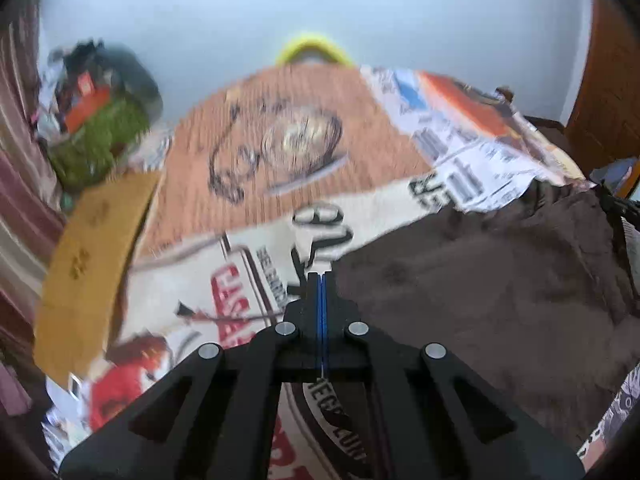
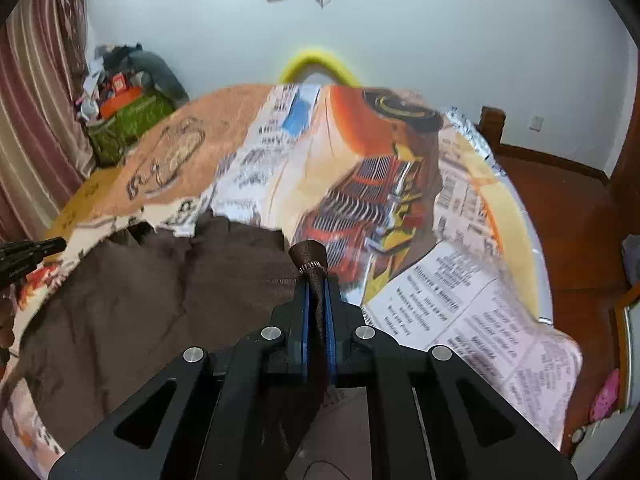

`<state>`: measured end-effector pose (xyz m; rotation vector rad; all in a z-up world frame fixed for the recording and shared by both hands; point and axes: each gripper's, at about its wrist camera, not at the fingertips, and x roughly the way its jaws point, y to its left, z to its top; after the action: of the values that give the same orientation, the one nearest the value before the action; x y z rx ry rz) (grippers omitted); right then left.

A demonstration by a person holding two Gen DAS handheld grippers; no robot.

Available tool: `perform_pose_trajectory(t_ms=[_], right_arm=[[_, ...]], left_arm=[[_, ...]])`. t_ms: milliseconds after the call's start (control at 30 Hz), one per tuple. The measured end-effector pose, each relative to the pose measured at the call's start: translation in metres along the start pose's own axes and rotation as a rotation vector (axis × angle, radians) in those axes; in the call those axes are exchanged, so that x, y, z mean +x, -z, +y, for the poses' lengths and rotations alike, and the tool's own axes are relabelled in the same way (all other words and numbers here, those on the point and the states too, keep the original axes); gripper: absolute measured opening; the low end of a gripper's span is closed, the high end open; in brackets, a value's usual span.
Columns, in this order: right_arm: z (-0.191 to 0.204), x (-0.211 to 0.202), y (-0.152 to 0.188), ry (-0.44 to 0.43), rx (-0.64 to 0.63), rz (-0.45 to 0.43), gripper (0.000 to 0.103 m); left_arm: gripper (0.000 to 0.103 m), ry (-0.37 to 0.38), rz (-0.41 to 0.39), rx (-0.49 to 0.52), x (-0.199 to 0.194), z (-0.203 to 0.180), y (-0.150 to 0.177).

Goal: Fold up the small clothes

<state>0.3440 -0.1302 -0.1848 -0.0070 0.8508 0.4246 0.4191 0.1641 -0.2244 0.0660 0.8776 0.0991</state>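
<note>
A brown garment (image 2: 120,300) lies spread and rumpled on a bed covered with printed sheets showing newsprint, an orange truck and red lettering. In the right wrist view, the right gripper (image 2: 316,280) points steeply down over the garment's right-hand edge, its two black fingers with blue pads pressed together on a gathered corner of the brown cloth. A small bunch of fabric with a stitched hem pokes out above the fingertips, and the rest of the garment stretches away to the left and towards the camera. In the left wrist view, which is blurred, the left gripper (image 1: 322,276) also tilts steeply down, with its jaws fully closed so the blue pads meet in a thin line. No cloth shows between them. Its tips sit just at the garment's left border, where the brown cloth (image 1: 480,288) meets the cream printed sheet (image 1: 192,280); whether they touch the fabric cannot be told. The garment fills the right side of that view. From the right wrist view, the left gripper's black tip (image 2: 36,250) appears at the far left edge, across the garment. An orange-brown blanket (image 1: 280,120) with a drawn figure lies farther up the bed, and a yellow hoop (image 2: 318,66) stands beyond it against a pale wall.
</note>
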Motion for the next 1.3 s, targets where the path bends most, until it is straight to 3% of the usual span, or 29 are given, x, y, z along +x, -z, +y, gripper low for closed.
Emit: perform_pose_trajectory(t_ms=[100,167,233,267,533,667,733,767,833,1033,1300], right_arm=[[-0.002,-0.012,-0.008,-0.006,0.006,-0.034,0.006],[0.000,-0.015,-0.010,0.002,-0.008,-0.045,0.006],[0.002,-0.016,-0.010,0.010,-0.025,-0.046,0.006],[0.003,-0.015,-0.009,0.012,-0.030,-0.043,0.006],[0.002,0.004,0.007,0.012,-0.058,0.016,0.006],[0.001,0.010,0.014,0.015,-0.059,0.036,0.006],[0.000,0.011,0.016,0.016,-0.055,0.040,0.006],[0.001,0.011,0.016,0.016,-0.054,0.039,0.006],[0.001,0.011,0.016,0.017,-0.052,0.040,0.006],[0.002,0.000,0.013,0.027,-0.048,0.007,0.006],[0.006,-0.022,-0.011,0.041,-0.067,-0.090,0.006]], left_arm=[[0.003,0.025,-0.002,0.010,-0.005,0.002,-0.009],[0.014,0.028,0.028,-0.025,0.004,0.008,-0.011],[0.039,0.072,0.078,-0.084,0.018,0.018,-0.009],[0.043,0.085,0.097,-0.116,0.025,0.023,-0.007],[0.055,0.213,0.275,-0.300,0.087,0.039,0.020],[0.050,0.279,0.257,-0.358,0.094,0.044,0.025],[0.030,0.312,0.248,-0.354,0.092,0.042,0.025],[0.027,0.318,0.244,-0.340,0.090,0.038,0.024],[0.008,0.299,0.232,-0.310,0.086,0.031,0.020],[0.004,0.144,0.154,-0.225,0.051,0.025,0.010],[0.003,0.080,-0.028,-0.178,-0.008,0.032,-0.019]])
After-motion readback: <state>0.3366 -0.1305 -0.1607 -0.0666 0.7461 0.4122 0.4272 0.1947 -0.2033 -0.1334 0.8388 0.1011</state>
